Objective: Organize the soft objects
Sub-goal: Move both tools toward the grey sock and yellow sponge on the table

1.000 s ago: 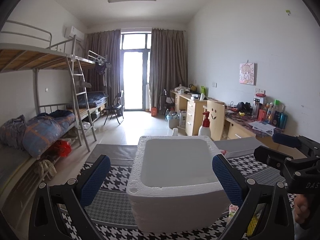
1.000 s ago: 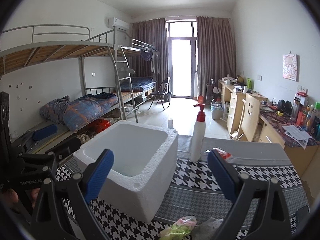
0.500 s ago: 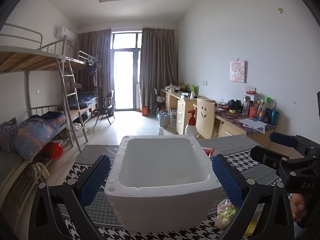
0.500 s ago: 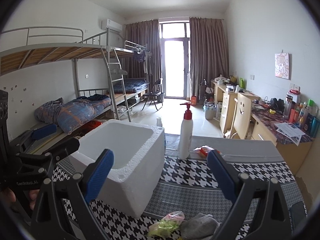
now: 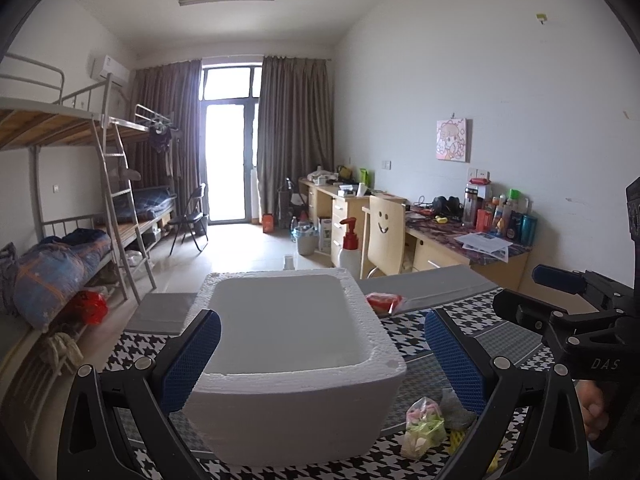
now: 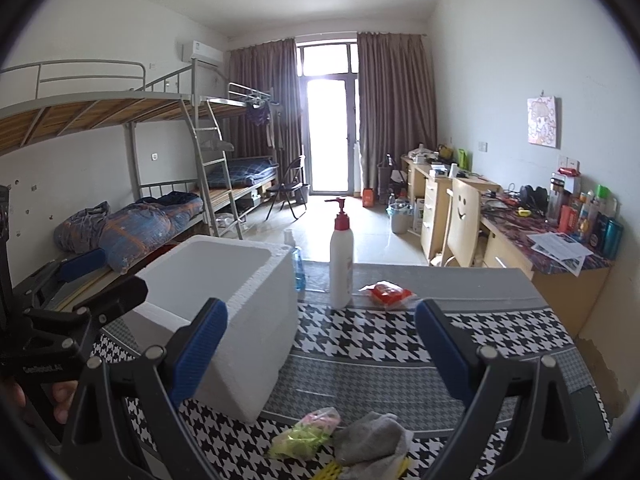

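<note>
**Desk:** What's in frame, biggest first?

**Operator:** The worktop [image 6: 400, 344] under its houndstooth cloth, then the white foam box [image 5: 288, 344], empty and sitting left of centre. I have both claws up off the cloth: the left claw [image 5: 320, 356] spread wide either side of the box, holding nothing; the right claw [image 6: 320, 352] equally wide, also holding nothing.

**Desk:** And the soft things?

**Operator:** At the near edge, just beside the box: a grey cloth [image 6: 372, 440] touching a small green-and-pink plastic packet [image 6: 304, 432]. A red packet [image 6: 386, 292] lies farther back, near the pump bottle [image 6: 341, 256].

**Desk:** Risks?

**Operator:** I judge the foam box light enough to skid if either claw clips it. The cloth could drag the packet along. A careless reach for the red packet may topple the bottle.
</note>
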The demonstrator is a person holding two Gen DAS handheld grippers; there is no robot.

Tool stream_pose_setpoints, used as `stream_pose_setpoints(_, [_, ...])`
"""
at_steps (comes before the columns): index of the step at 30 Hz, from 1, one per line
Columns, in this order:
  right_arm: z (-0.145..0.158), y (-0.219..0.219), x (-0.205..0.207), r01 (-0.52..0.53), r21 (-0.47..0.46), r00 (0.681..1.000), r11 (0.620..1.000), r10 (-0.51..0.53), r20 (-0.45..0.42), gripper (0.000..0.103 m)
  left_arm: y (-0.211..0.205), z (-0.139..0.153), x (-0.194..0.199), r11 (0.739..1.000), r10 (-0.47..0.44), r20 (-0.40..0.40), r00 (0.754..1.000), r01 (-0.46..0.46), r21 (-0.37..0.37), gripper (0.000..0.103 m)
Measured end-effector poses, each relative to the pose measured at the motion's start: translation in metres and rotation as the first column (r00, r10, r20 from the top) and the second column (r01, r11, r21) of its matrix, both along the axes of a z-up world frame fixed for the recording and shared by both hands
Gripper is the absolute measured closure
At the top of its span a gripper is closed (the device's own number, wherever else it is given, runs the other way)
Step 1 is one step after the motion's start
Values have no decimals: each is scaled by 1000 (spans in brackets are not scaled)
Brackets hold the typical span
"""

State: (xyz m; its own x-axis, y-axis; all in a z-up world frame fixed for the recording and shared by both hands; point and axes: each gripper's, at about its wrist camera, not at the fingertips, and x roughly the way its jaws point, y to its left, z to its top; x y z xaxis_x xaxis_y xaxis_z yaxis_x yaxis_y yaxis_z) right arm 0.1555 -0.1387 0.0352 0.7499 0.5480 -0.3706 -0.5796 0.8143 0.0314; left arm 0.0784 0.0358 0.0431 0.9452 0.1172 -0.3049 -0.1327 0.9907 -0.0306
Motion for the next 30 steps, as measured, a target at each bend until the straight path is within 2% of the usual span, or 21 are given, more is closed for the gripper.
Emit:
stream_pose_setpoints(11, [-6,-14,-2,48,2,999,999,-48,-9,6,-16,-5,0,997,-73,-14,997,73,-12,1])
stream_pose_setpoints(30, [-28,-36,-2,107,-7,993,994,-107,-47,6,-36,-17,3,990,-144,-14,989,144,-9,1])
